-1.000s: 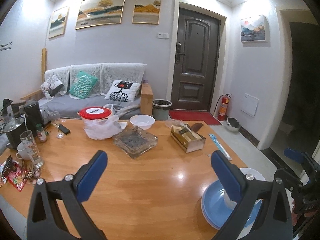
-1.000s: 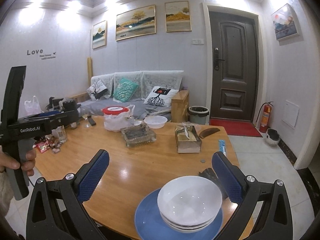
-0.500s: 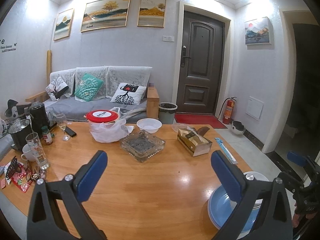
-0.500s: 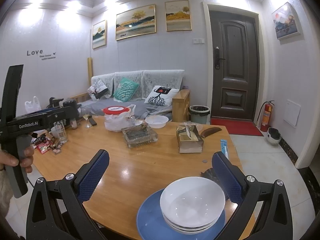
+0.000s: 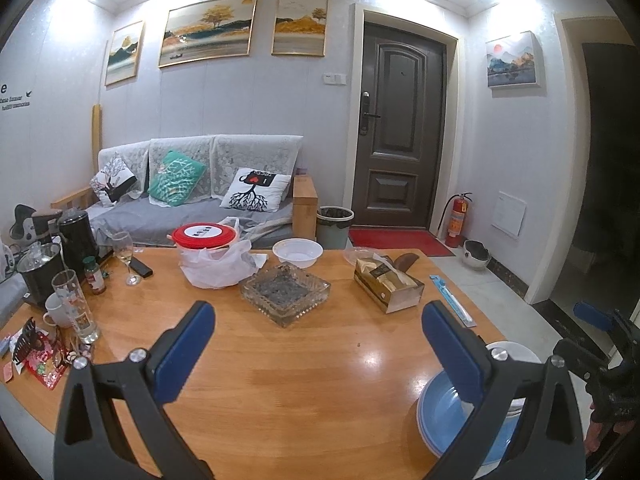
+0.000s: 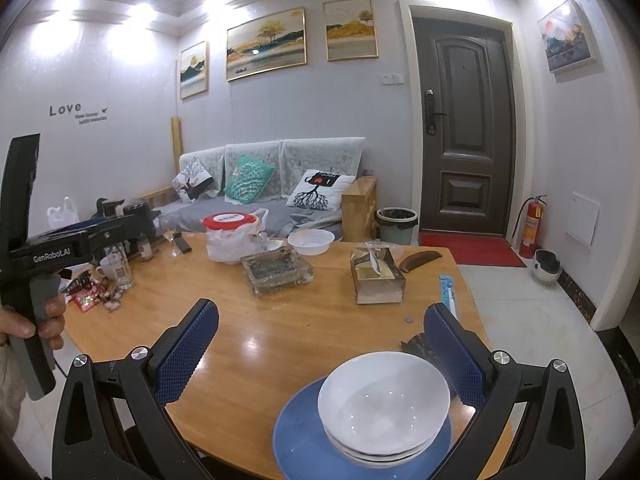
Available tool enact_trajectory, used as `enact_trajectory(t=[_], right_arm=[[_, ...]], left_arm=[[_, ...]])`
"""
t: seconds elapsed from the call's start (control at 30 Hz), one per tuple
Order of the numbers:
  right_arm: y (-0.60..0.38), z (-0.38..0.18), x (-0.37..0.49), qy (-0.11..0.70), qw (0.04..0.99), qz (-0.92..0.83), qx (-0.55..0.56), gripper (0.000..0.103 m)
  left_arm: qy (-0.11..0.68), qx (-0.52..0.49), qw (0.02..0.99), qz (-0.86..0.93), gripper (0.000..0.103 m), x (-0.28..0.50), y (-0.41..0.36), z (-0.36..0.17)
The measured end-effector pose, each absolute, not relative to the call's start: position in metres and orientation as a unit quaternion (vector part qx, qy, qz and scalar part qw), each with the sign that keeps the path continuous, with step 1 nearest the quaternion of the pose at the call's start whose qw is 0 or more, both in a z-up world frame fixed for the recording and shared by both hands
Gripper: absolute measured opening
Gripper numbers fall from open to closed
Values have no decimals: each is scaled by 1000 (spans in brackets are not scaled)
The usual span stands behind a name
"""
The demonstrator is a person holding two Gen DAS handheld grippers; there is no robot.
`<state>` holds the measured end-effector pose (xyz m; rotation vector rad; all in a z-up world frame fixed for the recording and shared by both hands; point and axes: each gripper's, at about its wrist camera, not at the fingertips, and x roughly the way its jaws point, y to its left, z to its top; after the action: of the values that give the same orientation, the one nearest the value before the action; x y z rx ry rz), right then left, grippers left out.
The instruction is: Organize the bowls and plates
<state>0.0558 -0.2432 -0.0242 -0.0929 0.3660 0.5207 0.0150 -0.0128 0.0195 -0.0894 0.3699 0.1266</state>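
White bowls (image 6: 384, 404) are stacked on a blue plate (image 6: 304, 440) at the near right corner of the wooden table (image 6: 300, 328). My right gripper (image 6: 320, 344) is open and empty, held just above and behind the stack, its fingers (image 6: 452, 348) wider than the bowls. In the left wrist view the blue plate (image 5: 444, 412) and a white bowl rim (image 5: 516, 350) show at the lower right, partly hidden by the right finger. My left gripper (image 5: 316, 348) is open and empty over the bare table (image 5: 300, 380). Another white bowl (image 5: 297, 252) sits at the far side.
A glass ashtray (image 5: 285, 292), a tissue box (image 5: 390, 284), a red-lidded container in a plastic bag (image 5: 206, 248), a wine glass (image 5: 124, 256), a tall glass (image 5: 74, 304), kettles (image 5: 76, 236) and snack wrappers (image 5: 36, 356) stand on the table. A sofa and door lie beyond.
Both views have risen and tilted up slightly; the table contents sit lower in frame. Both grippers stay open and empty. The bowl stack has not moved.
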Motion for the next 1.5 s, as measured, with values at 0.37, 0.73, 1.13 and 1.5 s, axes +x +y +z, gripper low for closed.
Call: enact_trajectory(t=[0.37, 0.73, 1.13, 1.5], right_arm=[[-242, -25, 56, 184, 948, 255, -44, 102], [-242, -25, 56, 185, 948, 255, -45, 102], [-241, -26, 54, 186, 948, 253, -45, 102], [-241, -26, 54, 187, 948, 254, -43, 102]], left_arm=[[184, -34, 981, 57, 102, 14, -18, 20], [183, -30, 981, 52, 102, 14, -21, 19], [183, -30, 981, 51, 102, 15, -21, 19], [184, -31, 981, 51, 102, 15, -22, 19]])
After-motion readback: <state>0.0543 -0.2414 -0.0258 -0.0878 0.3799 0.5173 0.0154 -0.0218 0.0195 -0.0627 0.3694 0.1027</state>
